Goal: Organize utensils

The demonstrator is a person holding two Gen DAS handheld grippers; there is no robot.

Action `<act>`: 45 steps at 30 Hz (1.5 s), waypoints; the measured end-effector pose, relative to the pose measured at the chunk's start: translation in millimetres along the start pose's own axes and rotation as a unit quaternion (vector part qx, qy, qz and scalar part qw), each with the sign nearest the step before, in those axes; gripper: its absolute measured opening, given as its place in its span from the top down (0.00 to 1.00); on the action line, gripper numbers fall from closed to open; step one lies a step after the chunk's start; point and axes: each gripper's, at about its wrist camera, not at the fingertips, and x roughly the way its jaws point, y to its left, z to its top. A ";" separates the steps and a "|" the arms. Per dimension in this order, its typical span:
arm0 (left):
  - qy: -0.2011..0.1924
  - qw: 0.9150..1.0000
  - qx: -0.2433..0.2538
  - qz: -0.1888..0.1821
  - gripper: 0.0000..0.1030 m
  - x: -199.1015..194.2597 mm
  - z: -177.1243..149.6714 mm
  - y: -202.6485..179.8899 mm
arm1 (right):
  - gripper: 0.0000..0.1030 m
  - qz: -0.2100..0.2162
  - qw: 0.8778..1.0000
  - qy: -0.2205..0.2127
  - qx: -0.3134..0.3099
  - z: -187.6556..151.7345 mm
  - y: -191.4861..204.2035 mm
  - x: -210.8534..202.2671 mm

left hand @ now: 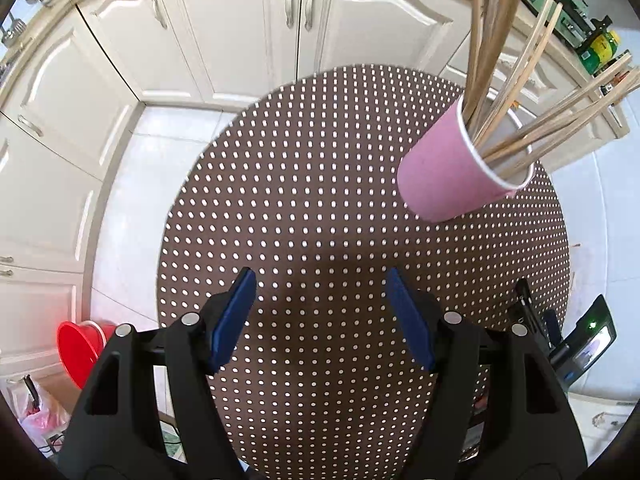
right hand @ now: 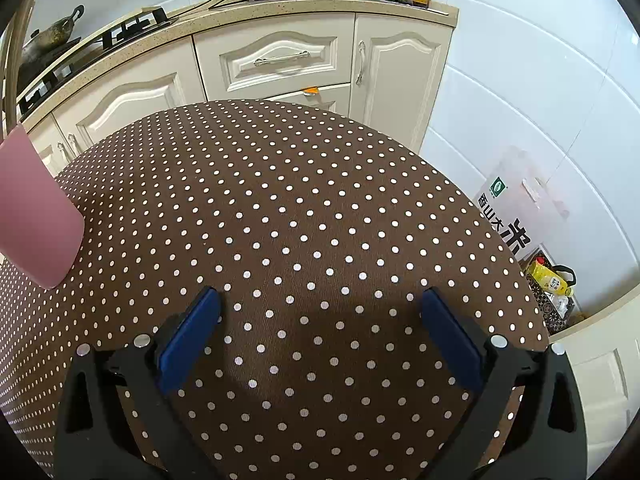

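With both my left gripper (left hand: 320, 300) and right gripper (right hand: 320, 320) spread and empty, I'd leave the chopsticks (left hand: 520, 92) undisturbed in the pink cup (left hand: 452, 176) on the desk (left hand: 300, 200).

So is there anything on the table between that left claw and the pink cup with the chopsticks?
Nothing visible. Between the open left gripper and the pink cup holding the chopsticks there is only bare polka-dot tablecloth.
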 end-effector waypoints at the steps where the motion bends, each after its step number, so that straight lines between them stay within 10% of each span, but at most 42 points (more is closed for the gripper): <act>1: -0.005 1.000 0.001 0.001 0.34 -5.6 0.6 -1.2 | 0.06 0.000 1.000 0.000 0.000 0.2 -0.3 0.2; 22: -0.128 0.992 0.008 0.009 0.34 -151.9 -46.1 -25.3 | 0.06 0.001 1.000 0.000 0.003 0.0 -2.5 -1.6; 45: -0.156 0.987 0.038 -0.011 0.31 -164.8 -67.4 -49.5 | 0.06 0.001 1.000 0.000 0.003 -0.1 -3.2 -2.0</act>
